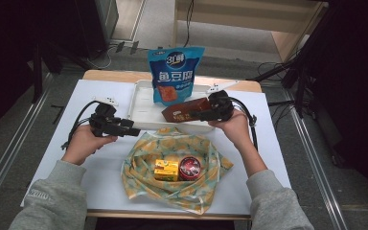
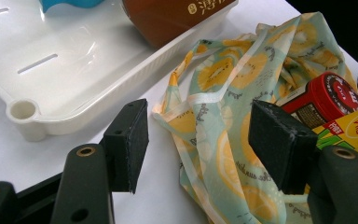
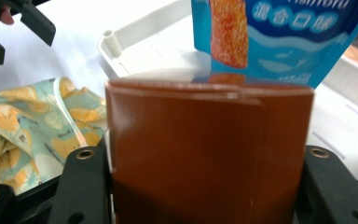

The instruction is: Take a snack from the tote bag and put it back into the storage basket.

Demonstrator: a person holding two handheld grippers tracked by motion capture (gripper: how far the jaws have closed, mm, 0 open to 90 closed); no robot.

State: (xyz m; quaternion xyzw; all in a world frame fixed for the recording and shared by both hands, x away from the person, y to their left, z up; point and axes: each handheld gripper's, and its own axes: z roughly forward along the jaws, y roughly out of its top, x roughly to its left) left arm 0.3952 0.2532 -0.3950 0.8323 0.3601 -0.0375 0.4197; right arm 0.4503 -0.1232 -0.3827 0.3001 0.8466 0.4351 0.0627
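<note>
Clamped between the right gripper's [image 1: 197, 115] black jaws is a glossy brown carton [image 1: 186, 111], box-shaped with a folded seam, held over the front rim of the white plastic tray [image 1: 141, 112]; its print is too small to read. Nearer the person, a soft lemon-print cloth bag [image 1: 172, 165] lies crumpled, cradling a yellow box [image 1: 166, 169] and a red-lidded round tin [image 1: 190, 167]. Left gripper [image 1: 130, 131] hovers open and empty beside it. Farther back, a blue snack pouch [image 1: 175, 74] stands in the tray.
</note>
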